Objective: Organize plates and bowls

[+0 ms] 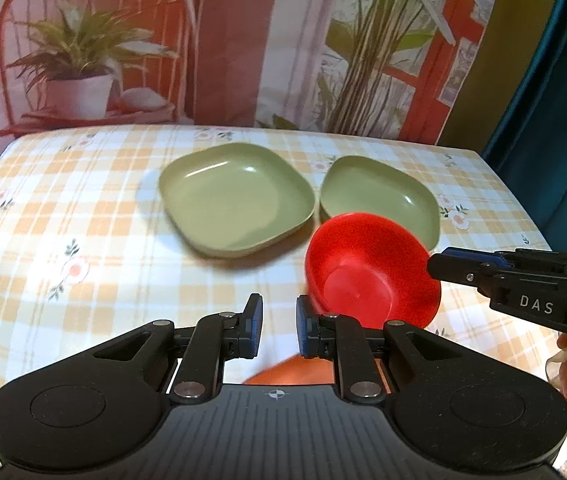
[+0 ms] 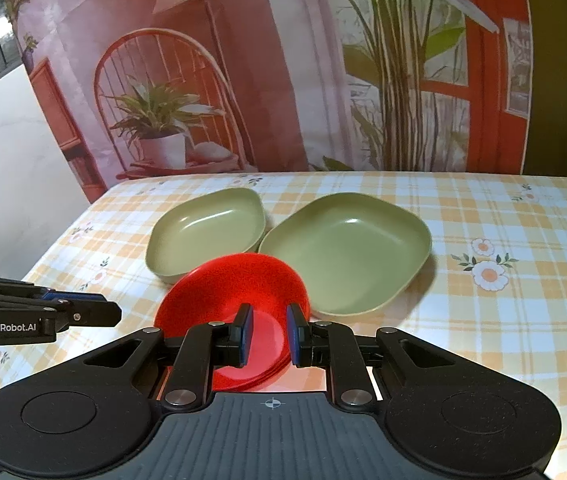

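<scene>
A red bowl (image 1: pixel 371 272) hangs tilted in the air above the checked tablecloth, its rim between the fingers of my right gripper (image 1: pixel 439 264). In the right wrist view the red bowl (image 2: pixel 235 288) fills the space ahead of the right gripper (image 2: pixel 269 334), whose jaws are close together around its near rim. Two green square dishes (image 1: pixel 235 196) (image 1: pixel 383 196) lie side by side farther back; they also show in the right wrist view (image 2: pixel 207 232) (image 2: pixel 347 252). My left gripper (image 1: pixel 279 326) is open and empty, just left of the red bowl.
The table (image 1: pixel 63 220) has a yellow checked cloth with flowers. A printed backdrop with a chair and plants (image 1: pixel 83 60) hangs behind it. An orange thing (image 1: pixel 287 372) shows under the left gripper, mostly hidden.
</scene>
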The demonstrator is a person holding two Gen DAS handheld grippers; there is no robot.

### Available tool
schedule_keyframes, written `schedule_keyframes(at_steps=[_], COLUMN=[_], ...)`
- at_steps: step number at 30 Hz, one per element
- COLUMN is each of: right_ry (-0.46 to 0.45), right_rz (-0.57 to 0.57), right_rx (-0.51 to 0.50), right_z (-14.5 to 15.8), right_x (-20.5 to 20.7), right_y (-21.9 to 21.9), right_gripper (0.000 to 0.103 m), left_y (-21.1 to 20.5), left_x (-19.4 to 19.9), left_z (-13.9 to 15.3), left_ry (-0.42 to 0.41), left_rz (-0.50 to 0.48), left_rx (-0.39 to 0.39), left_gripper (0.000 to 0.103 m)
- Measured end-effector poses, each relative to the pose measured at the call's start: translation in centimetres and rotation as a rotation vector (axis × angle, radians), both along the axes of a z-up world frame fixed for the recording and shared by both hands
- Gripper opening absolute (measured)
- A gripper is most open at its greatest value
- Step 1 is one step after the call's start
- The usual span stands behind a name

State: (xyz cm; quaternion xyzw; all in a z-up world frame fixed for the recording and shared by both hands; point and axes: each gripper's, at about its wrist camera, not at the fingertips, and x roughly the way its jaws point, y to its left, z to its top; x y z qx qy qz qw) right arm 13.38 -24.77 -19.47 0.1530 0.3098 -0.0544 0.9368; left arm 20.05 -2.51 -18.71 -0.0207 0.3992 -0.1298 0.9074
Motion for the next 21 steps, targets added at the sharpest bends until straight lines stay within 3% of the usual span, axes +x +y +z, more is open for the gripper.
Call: schedule_keyframes(at_steps=[4, 8, 12, 21], right_ry=[-0.012, -0.017, 0.002, 0.083], right_rz=[0.02, 0.029, 0.06, 0.102], right_rx=[-0.008, -0.002, -0.004, 0.021], right_z=[0.3, 0.6, 0.2, -2.3], right_x=[-0.9, -2.2, -3.1, -3.3], right_y=[0.9, 1.4, 2.3, 4.3], right_gripper=[0.017, 0.017, 0.017, 0.017], left_y=[0.8, 1.7, 2.4, 3.1], left_x=[-1.2, -2.8, -4.3, -5.2], left_z=[0.0, 0.3, -0.2, -3.5], left_ry=[0.01, 0.0, 0.015, 0.149], left_rz=[0.024, 0.053, 0.076, 0.087], left_rx=[-0.001, -0.002, 0.02, -0.027], left_gripper=[0.02, 0.036, 0.036, 0.036])
